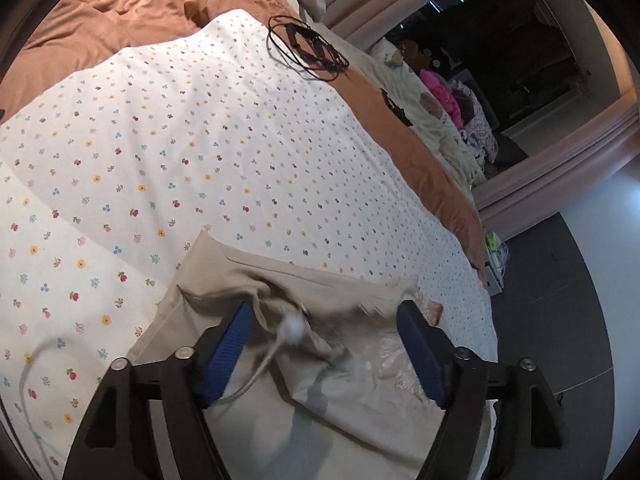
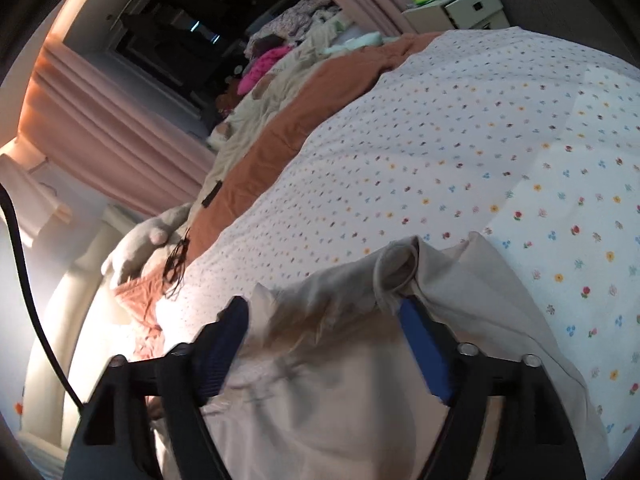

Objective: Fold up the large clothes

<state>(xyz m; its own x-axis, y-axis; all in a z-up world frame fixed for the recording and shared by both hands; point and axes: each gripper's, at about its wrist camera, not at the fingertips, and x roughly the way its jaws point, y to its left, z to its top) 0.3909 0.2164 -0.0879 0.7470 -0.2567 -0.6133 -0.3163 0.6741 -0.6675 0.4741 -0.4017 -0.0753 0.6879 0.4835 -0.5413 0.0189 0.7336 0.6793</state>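
Note:
A beige garment (image 1: 248, 276) with a white drawstring (image 1: 276, 344) lies bunched at the near edge of the floral bed sheet (image 1: 180, 140). My left gripper (image 1: 326, 308) is open, its blue-padded jaws wide apart over the garment's crumpled waist. In the right wrist view the same beige garment (image 2: 460, 280) is heaped in front of me. My right gripper (image 2: 322, 308) is open, with cloth lying between and over the jaws; a fold drapes on the right finger (image 2: 416, 324).
A rust-brown duvet (image 1: 120, 4) covers the far part of the bed. A black wire hanger tangle (image 1: 308, 48) lies on the sheet's far edge. Piled clothes (image 1: 452, 100) sit beyond. A bedside box (image 2: 460, 4), pink curtains (image 2: 100, 112) and a black cable (image 2: 24, 272) are nearby.

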